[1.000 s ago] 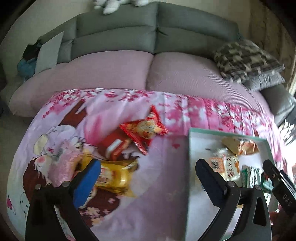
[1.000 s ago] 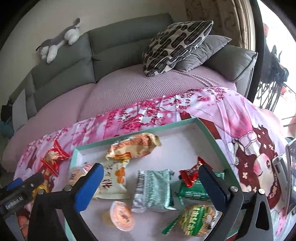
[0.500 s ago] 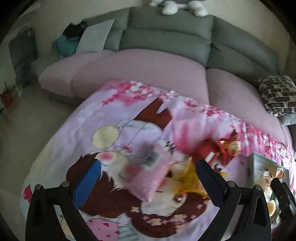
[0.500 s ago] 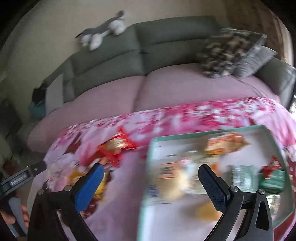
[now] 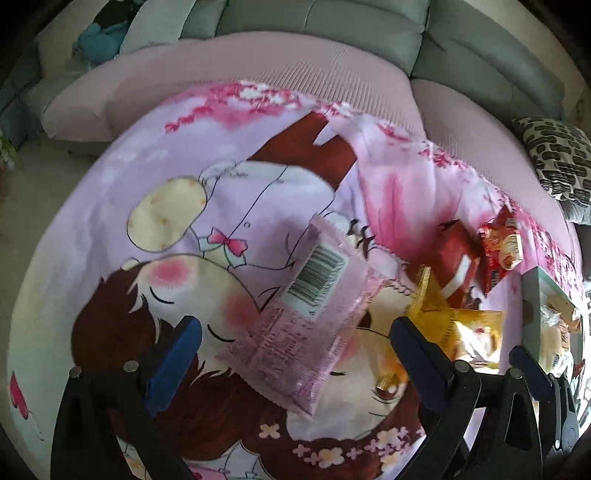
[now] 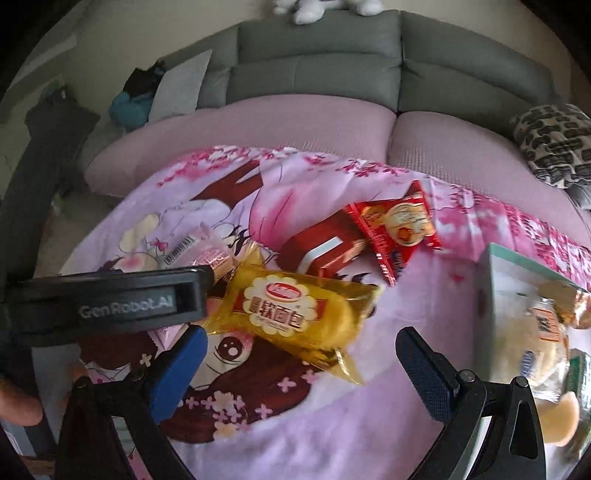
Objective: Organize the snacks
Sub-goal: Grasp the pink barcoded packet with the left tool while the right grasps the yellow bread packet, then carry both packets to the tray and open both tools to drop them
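A pink snack packet (image 5: 306, 317) with a barcode lies on the printed cloth, between the fingers of my open left gripper (image 5: 291, 354). A yellow bread packet (image 6: 295, 314) lies ahead of my open right gripper (image 6: 303, 365); it also shows in the left wrist view (image 5: 469, 332). A red box (image 6: 325, 247) and a red snack packet (image 6: 399, 225) lie beyond it. The green-rimmed tray (image 6: 491, 280) at right holds several snacks. The left gripper's body (image 6: 110, 302) crosses the right wrist view over the pink packet (image 6: 207, 251).
The pink cartoon cloth (image 5: 184, 206) covers a table in front of a pink-and-grey sofa (image 6: 314, 110). A patterned cushion (image 6: 554, 144) lies on the sofa at right. A plush toy (image 6: 321, 9) sits on the sofa back.
Both grippers swung left, away from the tray, and closed in on the loose snacks. The left now straddles the pink packet; the right faces the yellow packet.
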Available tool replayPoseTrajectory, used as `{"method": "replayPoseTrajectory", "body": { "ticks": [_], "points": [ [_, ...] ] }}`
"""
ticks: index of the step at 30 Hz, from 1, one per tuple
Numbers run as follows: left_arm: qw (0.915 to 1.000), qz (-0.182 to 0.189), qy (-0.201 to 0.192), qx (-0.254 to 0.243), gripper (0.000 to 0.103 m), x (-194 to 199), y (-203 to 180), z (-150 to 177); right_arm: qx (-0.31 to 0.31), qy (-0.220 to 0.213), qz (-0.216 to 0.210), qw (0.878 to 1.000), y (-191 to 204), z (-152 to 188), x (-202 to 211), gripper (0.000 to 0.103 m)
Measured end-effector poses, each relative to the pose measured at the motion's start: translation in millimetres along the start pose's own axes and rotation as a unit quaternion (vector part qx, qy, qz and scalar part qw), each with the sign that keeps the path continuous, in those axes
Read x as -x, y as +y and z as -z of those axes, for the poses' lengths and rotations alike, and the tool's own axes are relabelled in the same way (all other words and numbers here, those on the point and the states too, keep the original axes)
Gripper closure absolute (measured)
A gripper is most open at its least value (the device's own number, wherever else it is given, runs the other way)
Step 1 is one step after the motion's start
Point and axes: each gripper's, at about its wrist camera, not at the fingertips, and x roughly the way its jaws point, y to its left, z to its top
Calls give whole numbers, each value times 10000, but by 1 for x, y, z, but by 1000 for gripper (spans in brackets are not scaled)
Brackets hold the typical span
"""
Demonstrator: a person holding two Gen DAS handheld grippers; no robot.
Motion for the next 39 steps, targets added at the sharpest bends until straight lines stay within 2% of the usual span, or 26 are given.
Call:
{"method": "replayPoseTrajectory", "body": {
  "ticks": [4,10,13,15,16,18,20,22,26,31,35,39],
  "points": [
    [9997,-138,78,202,1,-8,10,0,-63,43,8,10000,2,-3,-13,0],
    [9988,-89,60,481,2,-9,20,-1,-144,-36,5,9999,8,-8,-24,0],
    [9988,-112,44,485,8,-7,19,-1,-219,-79,11,9997,8,-9,-28,0],
    [9987,-96,29,491,19,-6,18,-2,-296,-55,-4,9995,6,-9,-29,1],
    [9987,-57,17,505,23,-4,18,-2,-347,-50,-7,9994,4,-8,-29,4],
    [9983,62,-17,588,46,-1,19,-3,-488,-13,-48,9988,0,-8,-29,9],
    [9971,278,-14,712,60,2,20,-2,-575,-4,-89,9983,-3,-8,-27,15],
    [9973,238,-19,692,61,5,17,-2,-606,-1,-126,9981,-4,-7,-25,20],
    [9981,212,-26,570,62,12,9,-3,-665,16,-209,9976,-8,-7,-17,22],
    [9982,278,-368,383,63,40,-4,-7,-798,-174,-202,9965,-20,-10,9,23],
    [9969,452,-636,110,63,64,-29,-7,-966,-502,43,9940,-43,-12,47,23],
    [9930,776,-832,-326,62,86,-68,-2,-1252,-761,367,9885,-77,-6,82,23]
  ]
}}
